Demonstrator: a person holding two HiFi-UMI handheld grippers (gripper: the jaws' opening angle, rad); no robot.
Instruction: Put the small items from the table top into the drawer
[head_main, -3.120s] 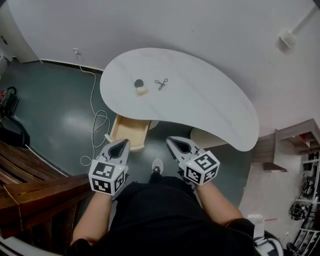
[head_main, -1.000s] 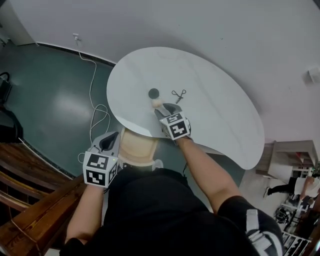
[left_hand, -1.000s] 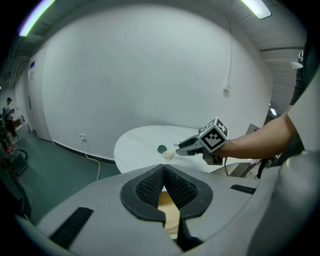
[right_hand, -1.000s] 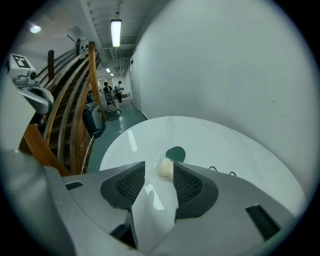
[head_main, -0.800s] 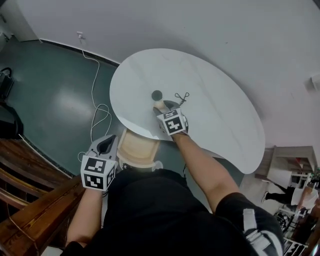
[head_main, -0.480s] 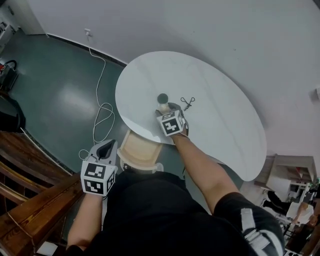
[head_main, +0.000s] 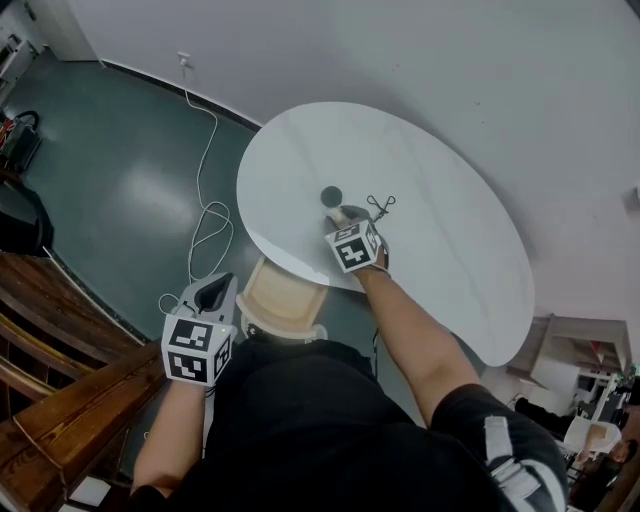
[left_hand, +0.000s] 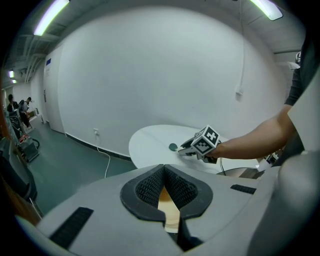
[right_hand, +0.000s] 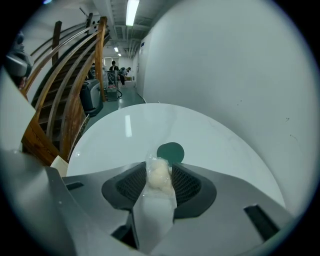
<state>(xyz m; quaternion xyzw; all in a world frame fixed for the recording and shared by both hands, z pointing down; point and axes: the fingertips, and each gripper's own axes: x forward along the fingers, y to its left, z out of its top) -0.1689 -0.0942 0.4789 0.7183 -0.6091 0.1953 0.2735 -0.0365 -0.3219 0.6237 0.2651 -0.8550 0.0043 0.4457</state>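
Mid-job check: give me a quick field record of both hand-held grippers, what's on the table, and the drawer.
right hand-held gripper: over the table, jaws just closing, pads against a wrapped pale lump
left hand-held gripper: jaws together, nothing between them, held low beside the drawer
table: white, rounded edge
other items on the table: dark round disc just beyond the lump; small scissors right of the disc in the head view
drawer: wooden, pulled open below the table's near edge
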